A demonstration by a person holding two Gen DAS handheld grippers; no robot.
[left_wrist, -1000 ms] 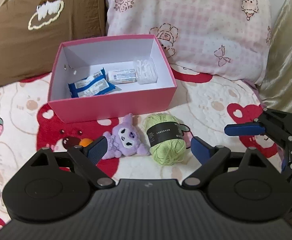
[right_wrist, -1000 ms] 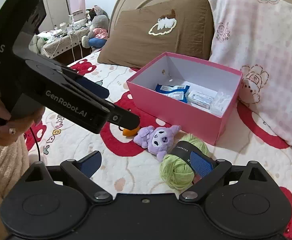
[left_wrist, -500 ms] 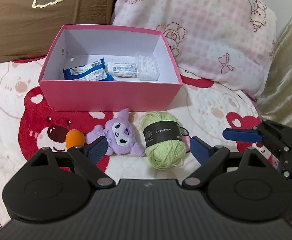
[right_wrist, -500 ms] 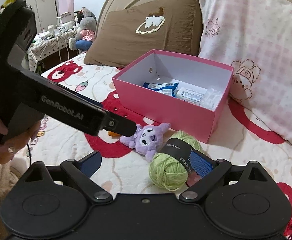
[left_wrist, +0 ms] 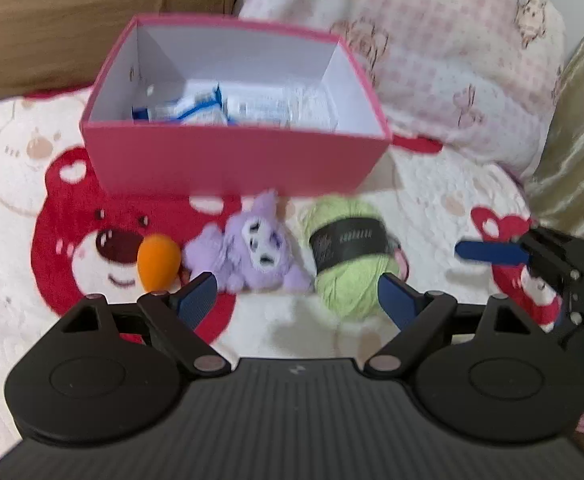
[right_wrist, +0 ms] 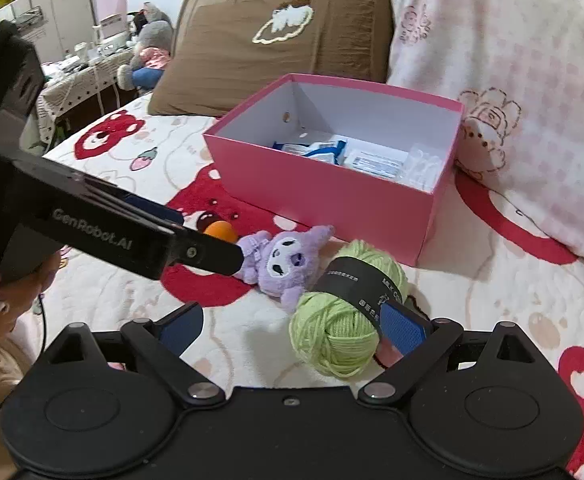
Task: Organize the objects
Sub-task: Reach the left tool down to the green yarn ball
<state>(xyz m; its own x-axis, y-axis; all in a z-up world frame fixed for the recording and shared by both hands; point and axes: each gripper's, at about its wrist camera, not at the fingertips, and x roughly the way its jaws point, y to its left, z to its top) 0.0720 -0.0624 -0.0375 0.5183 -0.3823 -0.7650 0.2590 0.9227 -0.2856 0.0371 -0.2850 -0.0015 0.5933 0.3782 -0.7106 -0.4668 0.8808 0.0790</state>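
A pink box [left_wrist: 232,164] [right_wrist: 324,196] stands on the bed and holds a blue packet [right_wrist: 312,149], a white packet [right_wrist: 376,160] and a clear pack [right_wrist: 422,162]. In front of it lie an orange egg-shaped sponge [left_wrist: 159,261] [right_wrist: 220,230], a purple plush [left_wrist: 252,252] [right_wrist: 286,262] and a green yarn ball [left_wrist: 350,256] [right_wrist: 344,308]. My left gripper [left_wrist: 296,300] is open, just short of the plush and the yarn. My right gripper [right_wrist: 292,326] is open, with its right finger beside the yarn.
A brown pillow [right_wrist: 276,44] and a pink checked pillow [right_wrist: 512,60] lean behind the box. The bedspread [right_wrist: 492,264] has red bear prints. A cluttered side table [right_wrist: 88,60] stands far left. The right gripper shows at the right of the left wrist view [left_wrist: 540,256].
My left gripper has swung left and moved closer to the plush and yarn. My right gripper has moved closer to the yarn. Both stay open.
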